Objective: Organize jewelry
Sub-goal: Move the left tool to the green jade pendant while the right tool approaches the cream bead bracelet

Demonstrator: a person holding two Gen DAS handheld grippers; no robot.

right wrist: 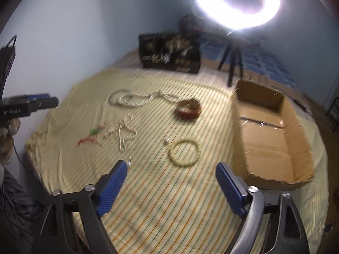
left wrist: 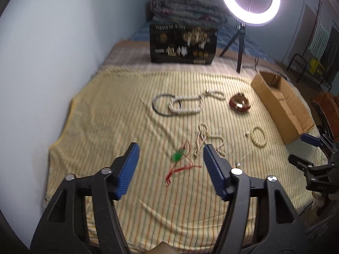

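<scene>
Jewelry lies spread on a striped yellow cloth (left wrist: 118, 110). A green pendant on a red cord (left wrist: 177, 156) lies just beyond my left gripper (left wrist: 170, 148), which hangs open above it with nothing between its blue pads. Beside it lies a pearl necklace (left wrist: 202, 138). Farther back lie a long beaded necklace (left wrist: 186, 105), a red-brown bangle (left wrist: 239, 104) and a cream bead bracelet (left wrist: 258, 137). In the right wrist view that bead bracelet (right wrist: 184, 152) lies just ahead of my right gripper (right wrist: 171, 167), also open and empty. An open cardboard box (right wrist: 273, 139) lies at the right.
A ring light on a tripod (left wrist: 250, 0) stands at the back right. A black printed box (left wrist: 183, 44) sits at the back, with folded blankets (left wrist: 186, 8) behind. A wall (left wrist: 53, 53) runs along the left. A small loose bead (right wrist: 166, 141) lies near the bracelet.
</scene>
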